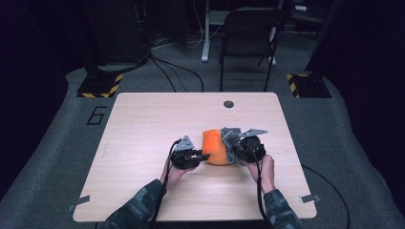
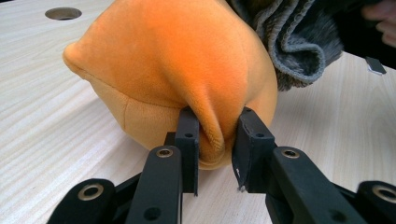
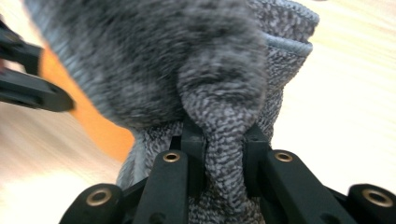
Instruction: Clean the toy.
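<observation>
An orange plush pouch point(image 1: 215, 148) lies at the middle of the wooden table point(image 1: 143, 143), with a grey knitted cloth point(image 1: 230, 138) against its right side. My left gripper point(image 1: 203, 155) pinches a fold of the orange plush point(image 2: 187, 60) between its jaws, gripper point(image 2: 217, 144) shut on it. From the right, my right gripper point(image 1: 236, 150) clamps a bunched ridge of the grey cloth point(image 3: 196, 60), gripper point(image 3: 224, 154) shut on it. Orange plush point(image 3: 93, 121) peeks out under the grey cloth at the left.
A round cable hole point(image 1: 229, 104) sits near the table's far edge. Behind the table stand a dark chair point(image 1: 248, 33) and floor stands with yellow-black tape point(image 1: 100, 88). Bare tabletop stretches to the left and in front.
</observation>
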{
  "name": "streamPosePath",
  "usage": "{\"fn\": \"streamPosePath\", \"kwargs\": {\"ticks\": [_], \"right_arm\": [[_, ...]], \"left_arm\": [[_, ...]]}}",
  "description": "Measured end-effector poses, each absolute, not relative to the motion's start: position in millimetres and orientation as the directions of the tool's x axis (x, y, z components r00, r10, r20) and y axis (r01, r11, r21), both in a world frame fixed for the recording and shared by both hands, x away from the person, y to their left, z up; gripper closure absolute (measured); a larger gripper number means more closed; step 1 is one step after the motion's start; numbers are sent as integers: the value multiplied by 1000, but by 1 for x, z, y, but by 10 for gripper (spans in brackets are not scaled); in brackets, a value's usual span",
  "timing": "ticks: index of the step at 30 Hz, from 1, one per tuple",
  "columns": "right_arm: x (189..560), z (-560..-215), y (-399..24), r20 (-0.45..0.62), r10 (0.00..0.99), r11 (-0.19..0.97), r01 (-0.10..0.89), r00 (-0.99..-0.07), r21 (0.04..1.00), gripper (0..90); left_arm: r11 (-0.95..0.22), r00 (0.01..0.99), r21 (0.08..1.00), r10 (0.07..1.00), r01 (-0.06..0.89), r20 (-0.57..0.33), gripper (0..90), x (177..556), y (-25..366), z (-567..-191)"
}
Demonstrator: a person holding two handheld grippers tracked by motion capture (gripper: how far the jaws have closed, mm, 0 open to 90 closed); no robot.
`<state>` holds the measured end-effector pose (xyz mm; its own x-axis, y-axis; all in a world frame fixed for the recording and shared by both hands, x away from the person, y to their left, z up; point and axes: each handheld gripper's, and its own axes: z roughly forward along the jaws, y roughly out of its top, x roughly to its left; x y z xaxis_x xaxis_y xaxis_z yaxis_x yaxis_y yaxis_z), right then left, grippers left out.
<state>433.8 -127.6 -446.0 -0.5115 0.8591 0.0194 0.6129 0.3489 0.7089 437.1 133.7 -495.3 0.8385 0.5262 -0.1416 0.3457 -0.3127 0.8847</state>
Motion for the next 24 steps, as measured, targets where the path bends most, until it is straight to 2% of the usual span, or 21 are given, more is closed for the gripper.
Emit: {"fn": "streamPosePath", "kwargs": {"ticks": [7,8,11,12,14,15,16,18,24], "right_arm": [[436,-450,-127,15,860,351,612,-510,709,772],[437,-450,-128,19,859,350,615,-511,707,772],[437,-451,-127,22,862,345,617,-507,708,772],[438,-451,-127,21,862,344,615,-507,710,772],[439,-451,-128,22,859,348,614,-512,709,772],[439,-451,-128,25,858,347,614,-513,709,772],[439,-451,-128,25,858,347,614,-513,709,772],[440,-451,-127,27,858,348,619,-512,704,772],[444,-450,-127,26,856,351,617,-517,704,772]], "left_arm": [[-303,839,892,526,336,-137,690,438,134,-496],[-308,843,894,523,325,-126,652,438,135,-496],[-318,847,894,519,314,-113,616,439,136,-495],[-319,846,897,523,306,-102,551,439,137,-495],[-340,857,898,510,280,-74,488,438,138,-494],[-363,859,901,512,238,-21,452,437,138,-493],[-363,859,901,512,238,-21,420,437,138,-493],[-416,868,896,491,156,77,374,434,141,-491],[-491,870,870,450,52,202,245,432,140,-493]]}}
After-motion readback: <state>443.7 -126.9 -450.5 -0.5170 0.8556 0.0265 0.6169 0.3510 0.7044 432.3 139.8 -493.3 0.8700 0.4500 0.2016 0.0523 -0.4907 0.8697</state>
